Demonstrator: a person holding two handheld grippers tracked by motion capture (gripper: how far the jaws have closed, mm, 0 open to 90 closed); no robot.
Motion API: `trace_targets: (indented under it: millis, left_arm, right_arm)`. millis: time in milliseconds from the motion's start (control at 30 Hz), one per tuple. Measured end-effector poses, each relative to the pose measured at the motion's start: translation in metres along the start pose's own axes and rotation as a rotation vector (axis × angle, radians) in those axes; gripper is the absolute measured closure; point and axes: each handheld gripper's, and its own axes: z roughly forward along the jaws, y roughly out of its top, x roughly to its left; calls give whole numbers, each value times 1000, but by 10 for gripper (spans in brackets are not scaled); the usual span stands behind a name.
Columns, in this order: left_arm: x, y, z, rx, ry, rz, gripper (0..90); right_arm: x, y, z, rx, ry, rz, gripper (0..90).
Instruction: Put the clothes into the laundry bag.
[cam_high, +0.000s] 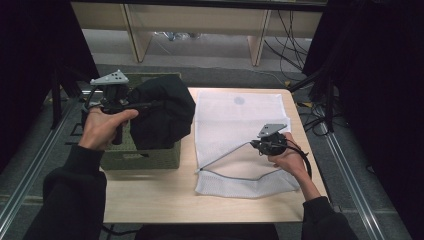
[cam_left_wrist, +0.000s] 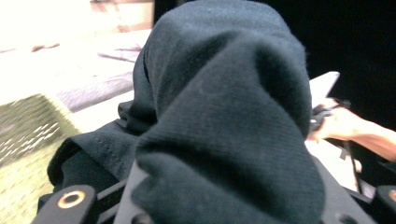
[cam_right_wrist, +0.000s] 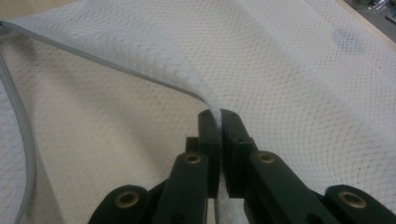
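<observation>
A black garment (cam_high: 164, 112) hangs bunched above the green woven basket (cam_high: 145, 159) at the table's left. My left gripper (cam_high: 149, 105) is shut on it from the left. In the left gripper view the dark cloth (cam_left_wrist: 224, 130) drapes over the jaws and hides their tips. A white mesh laundry bag (cam_high: 235, 117) lies flat on the right half of the table. My right gripper (cam_high: 259, 145) is shut on the upper layer at the bag's zipper edge and holds it raised, so the mouth gapes. In the right gripper view the jaws (cam_right_wrist: 218, 119) pinch the mesh (cam_right_wrist: 140, 51).
The wooden table (cam_high: 160, 200) has bare surface along its front edge. Metal rails (cam_high: 30, 170) run along both sides. Desk legs (cam_high: 137, 40) and loose cables (cam_high: 290, 35) are on the floor behind. The other hand (cam_left_wrist: 343, 123) shows in the left gripper view.
</observation>
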Motion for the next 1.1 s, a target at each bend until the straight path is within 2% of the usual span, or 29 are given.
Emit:
trace_targets:
  millis: [33,100,167,233,267,300,367,400,433,467,567,633,667,733,767,833,900,933,1000,1033,1067,1100]
  left_arm:
    - [-7,3,0,-1,-15,11,642]
    - [-19,9,1,-4,-51,24,642]
    - [-32,13,2,-16,-100,13,641]
    - [-43,17,4,-28,-152,22,641]
    - [-50,19,4,-38,-173,25,642]
    - [-56,21,4,-47,-192,34,642]
    - [-66,25,7,-53,-240,15,641]
    - [-71,26,9,-57,-264,20,641]
    - [-76,27,11,-53,-283,25,641]
    - [-81,29,13,-48,-298,28,641]
    - [-93,30,22,-52,-356,16,640]
    - [-97,30,25,-46,-367,18,641]
    - [-103,27,35,-30,-386,16,640]
    - [-106,24,41,-11,-395,17,640]
    - [-108,19,51,-1,-414,0,640]
    - [-109,14,62,4,-431,-12,639]
    - [-107,9,71,10,-435,-14,639]
    - [-106,6,76,6,-436,-23,639]
    - [-105,1,84,1,-431,-45,639]
    - [-105,-2,89,-6,-432,-46,639]
    - [-106,-3,91,-13,-423,-46,639]
    - [-108,-5,94,-17,-412,-41,639]
  right_arm:
    - [-1,0,0,-5,2,-13,889]
    - [0,1,0,-1,3,-2,889]
    - [0,1,0,0,1,-2,889]
    - [0,1,-1,4,5,1,889]
    - [-1,0,1,-17,-4,-11,889]
    - [-1,0,0,-13,-6,-10,889]
    - [-1,0,-1,1,4,2,889]
    - [-2,0,-1,0,9,-8,889]
    - [-1,0,0,3,10,6,889]
    - [-2,0,0,6,19,-28,889]
    - [-1,0,-1,2,9,6,889]
    - [-1,0,-2,4,9,4,889]
    - [-1,0,-2,4,8,8,889]
    - [-1,0,-2,-2,9,9,889]
    - [-2,0,-1,-18,1,-1,890]
    - [-3,1,-3,-8,20,8,892]
    - [-3,0,-4,-20,16,26,892]
    - [-3,0,-5,-19,31,30,893]
    - [-4,1,-6,-41,23,24,893]
    - [-3,1,-7,-41,17,44,894]
    - [-5,3,-8,-40,25,21,894]
    - [-5,3,-8,-42,23,27,895]
